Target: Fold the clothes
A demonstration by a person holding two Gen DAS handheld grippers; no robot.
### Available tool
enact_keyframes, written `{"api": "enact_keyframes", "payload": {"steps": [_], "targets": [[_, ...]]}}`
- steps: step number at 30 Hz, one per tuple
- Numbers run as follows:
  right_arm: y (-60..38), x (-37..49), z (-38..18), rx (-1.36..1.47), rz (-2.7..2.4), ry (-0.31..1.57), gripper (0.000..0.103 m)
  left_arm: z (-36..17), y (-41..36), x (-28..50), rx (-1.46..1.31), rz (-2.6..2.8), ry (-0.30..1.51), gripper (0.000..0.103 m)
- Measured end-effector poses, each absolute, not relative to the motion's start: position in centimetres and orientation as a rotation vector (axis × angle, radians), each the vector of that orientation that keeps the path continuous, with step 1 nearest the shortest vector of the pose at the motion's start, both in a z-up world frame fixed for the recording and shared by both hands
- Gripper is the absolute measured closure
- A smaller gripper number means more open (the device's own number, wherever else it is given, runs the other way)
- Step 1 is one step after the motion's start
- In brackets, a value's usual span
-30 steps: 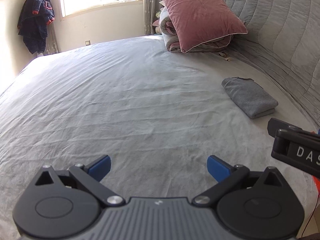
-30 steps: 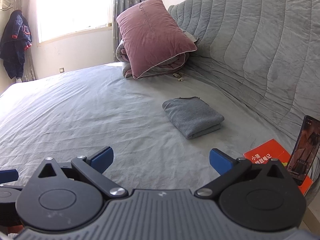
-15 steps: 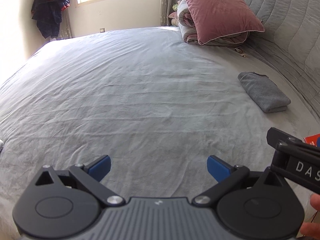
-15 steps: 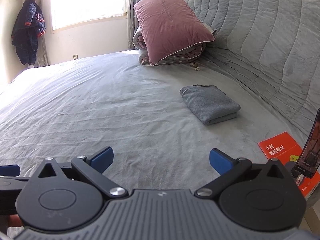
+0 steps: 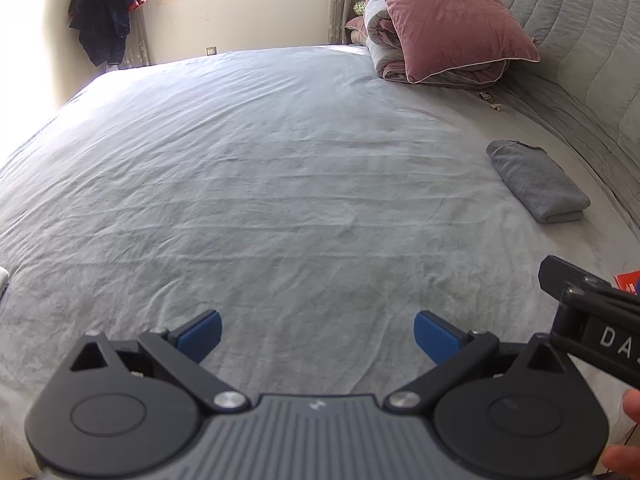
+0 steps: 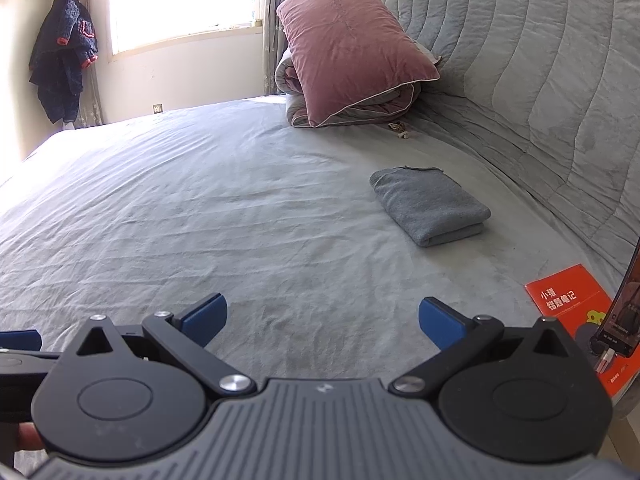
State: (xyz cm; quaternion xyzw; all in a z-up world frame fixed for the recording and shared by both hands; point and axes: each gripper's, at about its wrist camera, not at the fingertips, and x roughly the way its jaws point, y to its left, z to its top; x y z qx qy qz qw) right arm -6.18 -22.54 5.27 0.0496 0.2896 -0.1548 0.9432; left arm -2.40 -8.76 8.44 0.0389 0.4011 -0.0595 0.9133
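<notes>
Folded grey garment (image 6: pixel 430 204), lying flat on the grey bed sheet (image 6: pixel 240 208) toward the right side of the mattress, near the quilted grey headboard (image 6: pixel 540 80) but not touching it. Soft knit or fleece texture, plain, no visible print. Doubled into a compact rectangular bundle, at least two layers showing at the near short edge, rounded fold along the left long side. Set at a slant, far end angled leftward. Small dark tag or seam, possibly a collar, at the far edge (image 5: pixel 524 145); too small to tell. Untouched, well apart from anything else on the bed.
</notes>
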Motion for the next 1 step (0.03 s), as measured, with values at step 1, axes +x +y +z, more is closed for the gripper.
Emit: {"api": "enact_keyframes", "payload": {"steps": [1], "targets": [[-22.55,-6.1,5.19,0.102,-0.315,0.592,0.0,8.37,-8.74,-2.34,0.081,-0.122,0.829,0.001]]}}
